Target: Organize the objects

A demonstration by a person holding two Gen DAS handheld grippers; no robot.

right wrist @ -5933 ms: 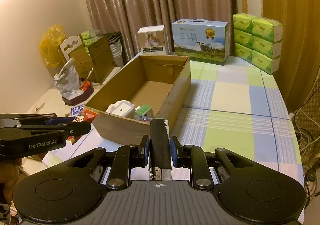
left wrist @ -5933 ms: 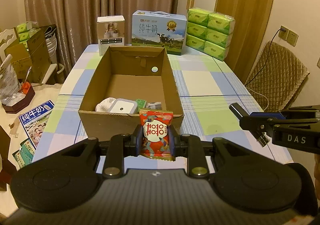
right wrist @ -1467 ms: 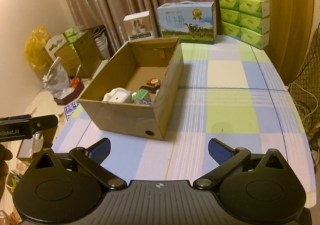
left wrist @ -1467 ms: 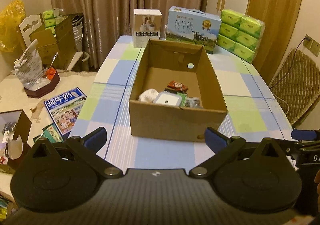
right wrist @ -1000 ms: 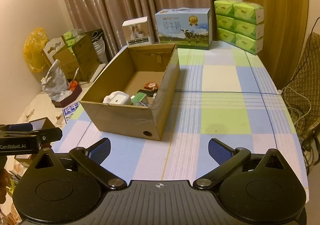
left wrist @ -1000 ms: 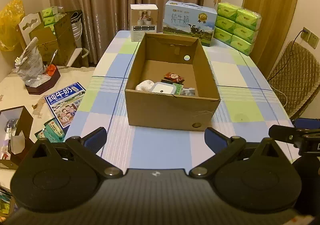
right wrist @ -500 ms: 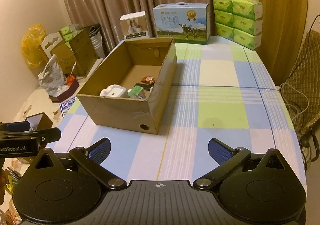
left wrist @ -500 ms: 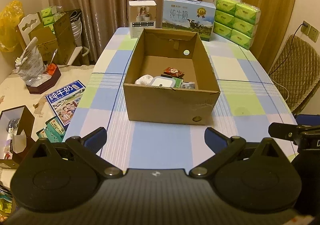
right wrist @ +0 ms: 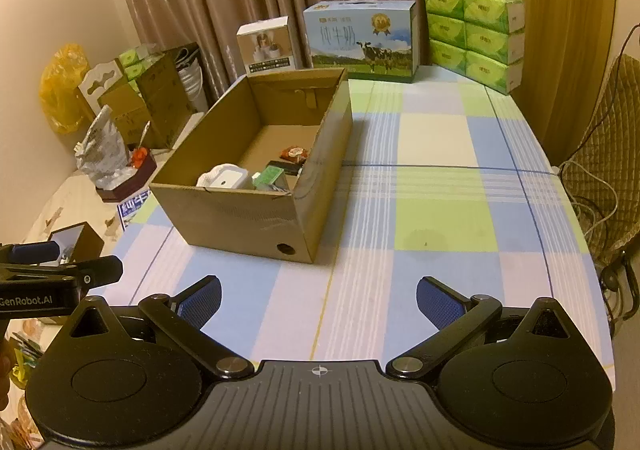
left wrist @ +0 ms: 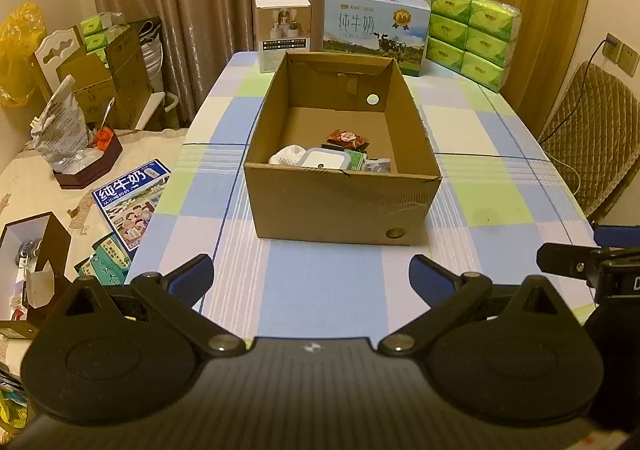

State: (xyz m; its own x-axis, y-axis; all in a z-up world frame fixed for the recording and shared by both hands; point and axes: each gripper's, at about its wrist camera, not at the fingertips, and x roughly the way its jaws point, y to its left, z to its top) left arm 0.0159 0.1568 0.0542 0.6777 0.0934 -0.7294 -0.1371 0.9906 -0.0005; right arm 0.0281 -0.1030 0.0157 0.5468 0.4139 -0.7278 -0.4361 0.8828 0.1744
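An open cardboard box point(left wrist: 340, 202) point(right wrist: 248, 210) stands on the checked table point(left wrist: 320, 290). Inside lie a red snack packet point(left wrist: 346, 138) point(right wrist: 294, 152), a white square device point(left wrist: 323, 160) point(right wrist: 224, 177), a green carton point(right wrist: 269, 175) and a dark item point(right wrist: 285, 166). My left gripper point(left wrist: 311, 277) is open and empty, held back from the box's near wall above the table's front. My right gripper point(right wrist: 318, 299) is open and empty, to the right of and nearer than the box. Each gripper shows at the edge of the other's view.
A milk carton box point(left wrist: 376, 30), a small white box point(left wrist: 283, 32) and stacked green tissue packs point(left wrist: 472, 38) stand at the table's far end. A quilted chair point(left wrist: 592, 138) is at the right. A low side table with clutter point(left wrist: 60, 190) is at the left.
Both grippers let go of their items, the snack packet and a dark stick, which now lie in the box. Both opened wide and drew back from the box.
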